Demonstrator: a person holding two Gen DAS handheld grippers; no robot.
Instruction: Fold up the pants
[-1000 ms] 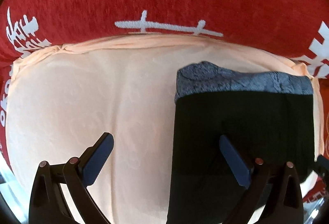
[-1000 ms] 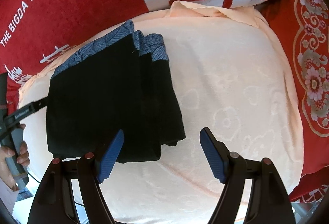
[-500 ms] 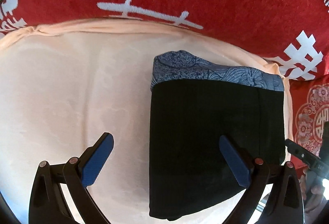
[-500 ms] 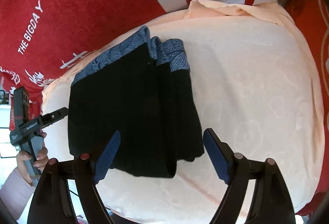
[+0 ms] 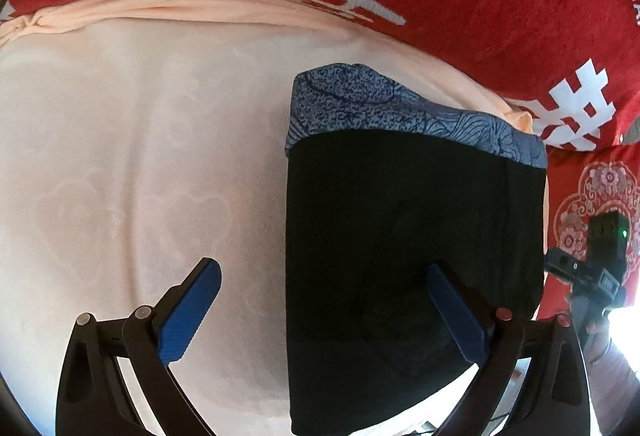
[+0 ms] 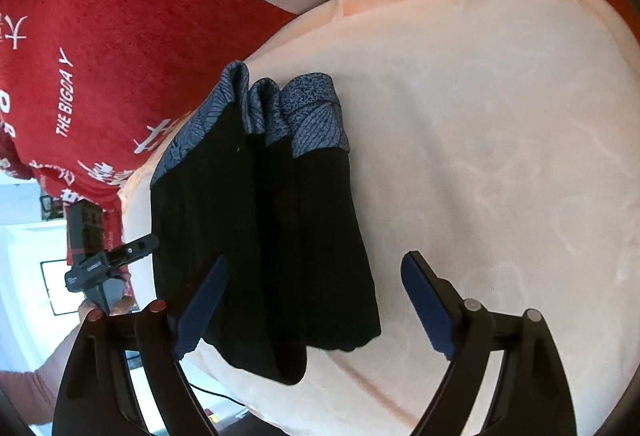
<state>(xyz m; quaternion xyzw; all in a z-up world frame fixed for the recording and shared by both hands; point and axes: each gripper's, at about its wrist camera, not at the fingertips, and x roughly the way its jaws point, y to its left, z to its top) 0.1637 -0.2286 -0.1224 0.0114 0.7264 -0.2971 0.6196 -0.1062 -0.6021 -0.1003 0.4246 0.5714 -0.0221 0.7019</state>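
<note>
Black pants [image 5: 412, 256], folded into a compact stack with the blue patterned waistband far, are lying on the peach cloth [image 5: 140, 155] while both grippers, the left gripper [image 5: 324, 312] and the right gripper [image 6: 316, 300], are backing away wide and empty, suggesting the fold is finished. Only the right wrist view is showing the stacked layers fanned at the waistband and the stack's near end drooping over the cloth's edge.

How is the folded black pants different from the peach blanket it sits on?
The folded black pants are dark, with a blue patterned waistband; the peach blanket is pale all over, with faint shapes pressed into it. The pants make a small stacked bundle; the blanket is spread wide beneath them. The pants' layers show at one edge; the blanket lies as a single sheet. Both are soft cloth.
</note>
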